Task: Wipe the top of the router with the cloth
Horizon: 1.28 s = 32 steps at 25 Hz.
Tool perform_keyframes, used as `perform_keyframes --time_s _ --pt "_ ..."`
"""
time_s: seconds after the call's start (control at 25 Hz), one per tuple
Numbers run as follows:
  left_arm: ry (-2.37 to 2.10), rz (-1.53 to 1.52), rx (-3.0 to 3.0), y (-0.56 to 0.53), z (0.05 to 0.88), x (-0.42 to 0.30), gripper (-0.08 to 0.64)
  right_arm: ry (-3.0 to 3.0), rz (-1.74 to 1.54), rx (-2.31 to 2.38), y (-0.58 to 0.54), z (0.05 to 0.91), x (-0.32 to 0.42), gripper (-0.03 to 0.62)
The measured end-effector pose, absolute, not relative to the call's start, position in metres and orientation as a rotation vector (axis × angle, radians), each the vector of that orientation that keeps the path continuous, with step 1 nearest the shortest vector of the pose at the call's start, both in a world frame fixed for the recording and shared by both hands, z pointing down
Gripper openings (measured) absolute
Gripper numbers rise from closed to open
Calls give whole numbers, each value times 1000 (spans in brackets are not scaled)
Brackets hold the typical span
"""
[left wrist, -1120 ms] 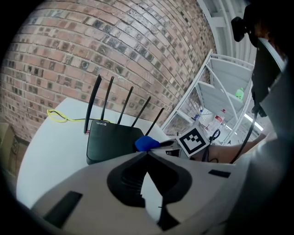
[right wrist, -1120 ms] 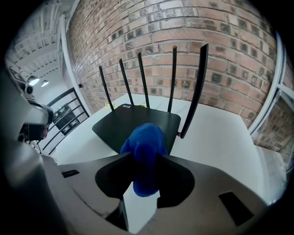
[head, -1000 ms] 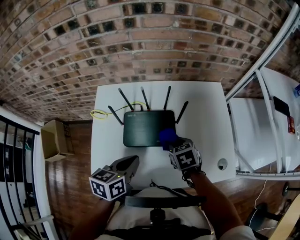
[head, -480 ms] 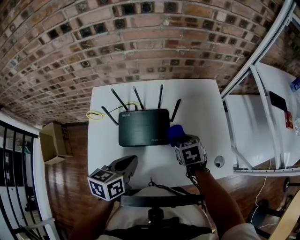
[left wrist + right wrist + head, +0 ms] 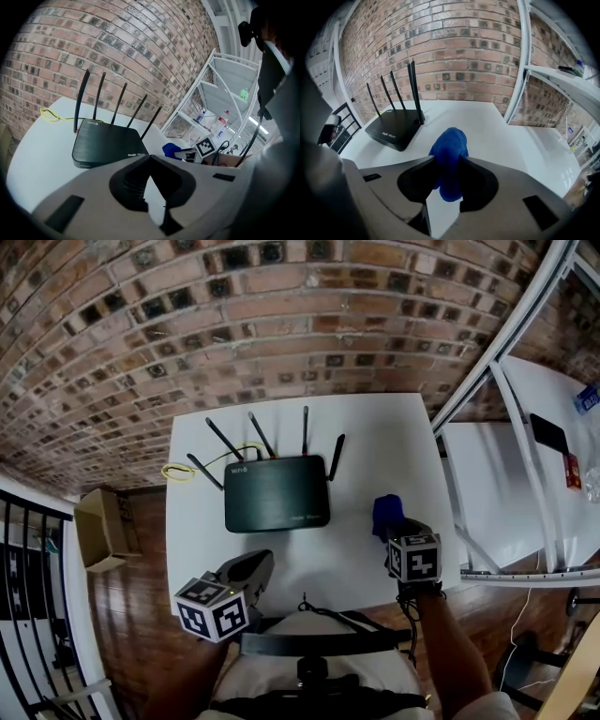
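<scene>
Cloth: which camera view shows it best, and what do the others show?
The right gripper view: the blue cloth fills the centre, pinched in the right gripper. The head view shows a small blue patch past that gripper; the left gripper view, a blue scrap right of the router.

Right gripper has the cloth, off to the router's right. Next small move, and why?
Probably lower the right gripper and set the blue cloth on the bare table. Its jaws pinch the cloth, which has left the router over the last second and hangs clear to its right, so the wipe looks finished.
</scene>
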<state>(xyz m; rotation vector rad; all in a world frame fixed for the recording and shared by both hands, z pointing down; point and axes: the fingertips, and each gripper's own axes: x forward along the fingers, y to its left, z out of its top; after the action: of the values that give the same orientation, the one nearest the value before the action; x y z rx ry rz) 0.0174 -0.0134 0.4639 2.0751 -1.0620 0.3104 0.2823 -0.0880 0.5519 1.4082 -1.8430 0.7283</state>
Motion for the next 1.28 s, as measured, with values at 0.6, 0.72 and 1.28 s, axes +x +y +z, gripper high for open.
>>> perform_keyframes --time_s 0.6,0.72,1.28 --pt "-1086 192 2040 5 461 71 29 -2126 1005 1640 -45 526 346 132" --pt "-1107 173 2024 15 463 80 29 -2202 1071 1632 -39 523 347 121" --pt "-1098 257 2053 49 463 70 29 -2236 1180 1558 -12 530 312 103"
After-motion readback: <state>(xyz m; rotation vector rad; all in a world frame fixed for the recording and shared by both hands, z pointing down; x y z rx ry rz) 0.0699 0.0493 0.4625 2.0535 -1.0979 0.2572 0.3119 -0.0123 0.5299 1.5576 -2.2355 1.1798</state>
